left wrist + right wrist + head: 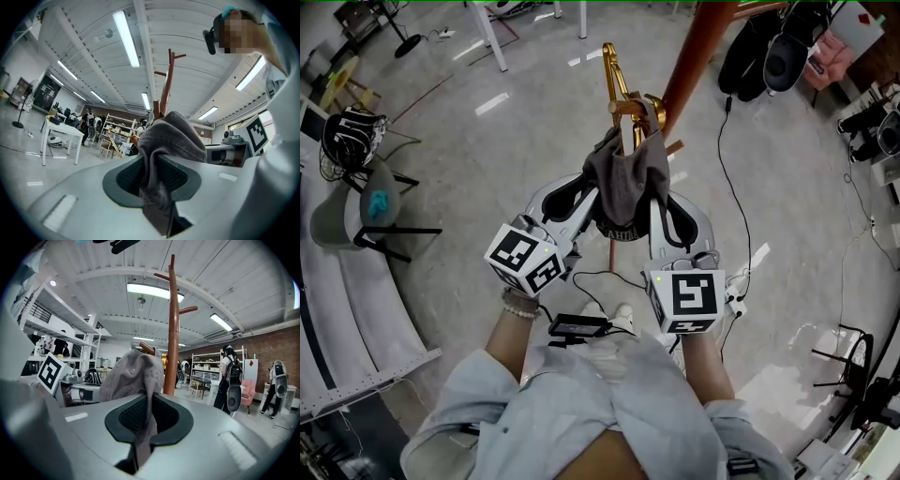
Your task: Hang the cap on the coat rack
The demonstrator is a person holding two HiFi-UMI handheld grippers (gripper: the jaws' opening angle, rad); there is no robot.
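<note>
So the grey fabric cap was up in the air in front of the person, held from both sides. The left tongs were clamped on one edge of it. In the left gripper view the cloth was bunched up and pinched right between the dark ribbed pads. Same deal with the right tongs on the other edge, where a fold of cloth hung down through the narrow gap between the pads.

Both tongs pointed roughly level at the reddish-brown wooden coat rack, which stood on the shiny grey floor just past the cap. In the head view a yellowish-brown wooden peg poked out right above the cap's crown. Honestly couldn't tell if the cap was touching it or just in front of it.

A small black power brick with its cable lay on the floor below the hands. Way off in the left gripper view was a white desk, with people standing near some shelves beyond it.
</note>
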